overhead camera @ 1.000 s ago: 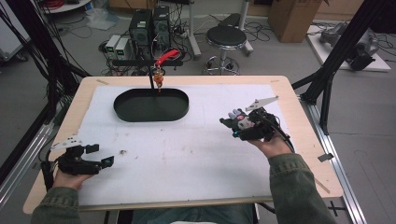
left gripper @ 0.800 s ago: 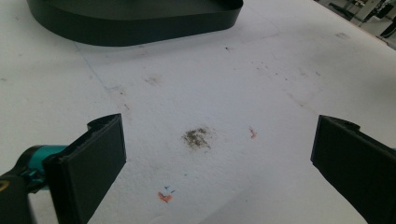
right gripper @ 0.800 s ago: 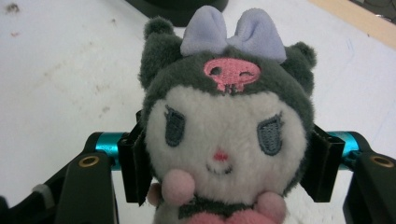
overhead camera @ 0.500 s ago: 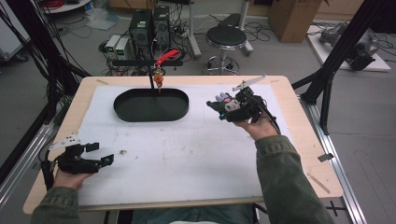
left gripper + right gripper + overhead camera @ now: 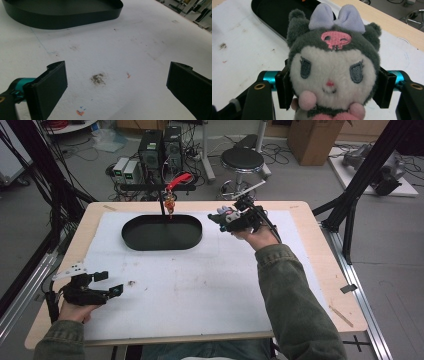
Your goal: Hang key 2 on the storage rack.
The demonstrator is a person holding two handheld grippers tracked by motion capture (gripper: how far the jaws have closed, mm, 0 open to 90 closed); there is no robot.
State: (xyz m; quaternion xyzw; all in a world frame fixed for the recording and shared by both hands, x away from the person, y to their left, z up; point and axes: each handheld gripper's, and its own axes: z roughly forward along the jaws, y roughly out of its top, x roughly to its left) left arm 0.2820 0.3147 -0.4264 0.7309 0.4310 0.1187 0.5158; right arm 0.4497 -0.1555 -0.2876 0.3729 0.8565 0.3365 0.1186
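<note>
A small plush toy [image 5: 332, 67], grey and white with a lilac bow and a pink skull mark, sits squeezed between the jaws of my right gripper [image 5: 334, 86]. In the high view that right gripper [image 5: 220, 217] hovers above the white mat with the plush toy [image 5: 223, 213], just right of the black oval tray [image 5: 162, 233]. My left gripper [image 5: 109, 283] rests low at the table's near left, open, with nothing between its black pads [image 5: 48, 87]. The black tray [image 5: 62, 12] lies ahead of it.
A thin black stand with a red and orange piece [image 5: 170, 202] rises at the tray's far rim. The white mat [image 5: 200, 285] covers most of the wooden table [image 5: 320, 270] and bears small stains [image 5: 98, 78]. A stool [image 5: 242, 157] and computers stand beyond the far edge.
My right gripper has carried the plush toy away from me and leftward, rising a little, and now hangs close to the tray's right end. The left gripper has stayed where it was.
</note>
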